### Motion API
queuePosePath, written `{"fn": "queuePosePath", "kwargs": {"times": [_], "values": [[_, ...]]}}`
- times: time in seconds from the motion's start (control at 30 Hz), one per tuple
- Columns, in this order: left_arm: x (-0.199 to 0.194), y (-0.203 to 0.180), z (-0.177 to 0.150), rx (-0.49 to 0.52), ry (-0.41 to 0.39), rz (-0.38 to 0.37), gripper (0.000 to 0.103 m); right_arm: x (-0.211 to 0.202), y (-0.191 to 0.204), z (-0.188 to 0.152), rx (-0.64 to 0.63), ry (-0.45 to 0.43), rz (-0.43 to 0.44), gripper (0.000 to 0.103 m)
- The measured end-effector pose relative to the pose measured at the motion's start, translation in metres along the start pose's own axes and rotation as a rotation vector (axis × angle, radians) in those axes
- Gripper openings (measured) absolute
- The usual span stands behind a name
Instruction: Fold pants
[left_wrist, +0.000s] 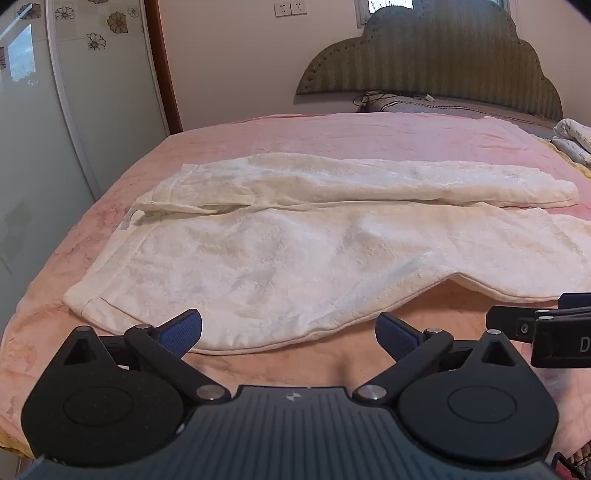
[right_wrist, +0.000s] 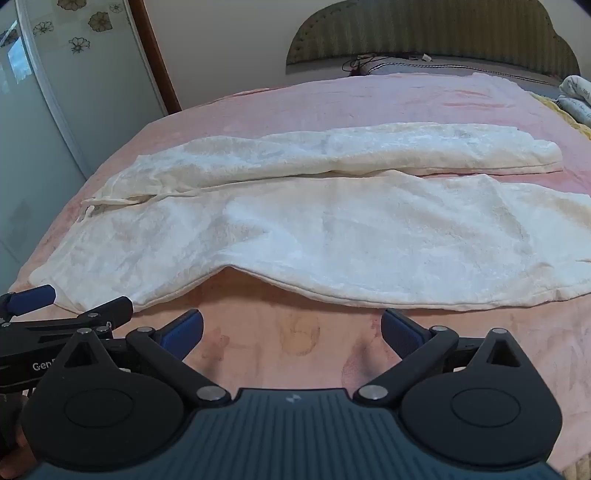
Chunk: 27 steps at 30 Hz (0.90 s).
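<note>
On the pink bed (left_wrist: 332, 136) the pants (left_wrist: 295, 251) are lying flat, waist left, legs running right. Both grippers — left (left_wrist: 289, 332), right (right_wrist: 291, 332) — are hovering spread wide and empty at the near edge; best pinching both fabric layers squarely before folding the near leg over the far one.

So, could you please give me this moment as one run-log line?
stage: pre-grasp | pants: spread flat on pink blanket, unfolded | left gripper: open, empty, at near edge | right gripper: open, empty

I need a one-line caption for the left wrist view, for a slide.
Open left claw above a pink blanket, facing unfolded white pants spread flat on the bed.
</note>
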<state>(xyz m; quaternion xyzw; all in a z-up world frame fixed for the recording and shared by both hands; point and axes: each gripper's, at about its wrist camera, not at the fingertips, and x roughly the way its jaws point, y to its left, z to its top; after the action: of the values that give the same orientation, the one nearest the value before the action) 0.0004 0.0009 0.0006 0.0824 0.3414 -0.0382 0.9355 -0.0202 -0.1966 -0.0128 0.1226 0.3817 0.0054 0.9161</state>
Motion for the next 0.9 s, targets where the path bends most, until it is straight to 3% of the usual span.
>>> {"fn": "queuePosePath", "kwargs": {"times": [0.13, 0.33, 0.5, 0.9], "values": [[-0.001, -0.002, -0.001, -0.02, -0.006, 0.0, 0.102, -0.001, 0.009, -0.007, -0.026, -0.023, -0.029, 0.103], [-0.002, -0.005, -0.006, -0.037, -0.004, -0.026, 0.102, -0.001, -0.002, -0.005, -0.022, 0.012, -0.022, 0.103], [-0.005, -0.006, -0.005, -0.044, -0.027, 0.025, 0.102, 0.0, -0.006, -0.006, -0.02, 0.023, -0.034, 0.103], [0.004, -0.008, -0.009, -0.017, 0.046, 0.018, 0.102, 0.004, -0.006, -0.011, -0.024, 0.058, -0.03, 0.103]]}}
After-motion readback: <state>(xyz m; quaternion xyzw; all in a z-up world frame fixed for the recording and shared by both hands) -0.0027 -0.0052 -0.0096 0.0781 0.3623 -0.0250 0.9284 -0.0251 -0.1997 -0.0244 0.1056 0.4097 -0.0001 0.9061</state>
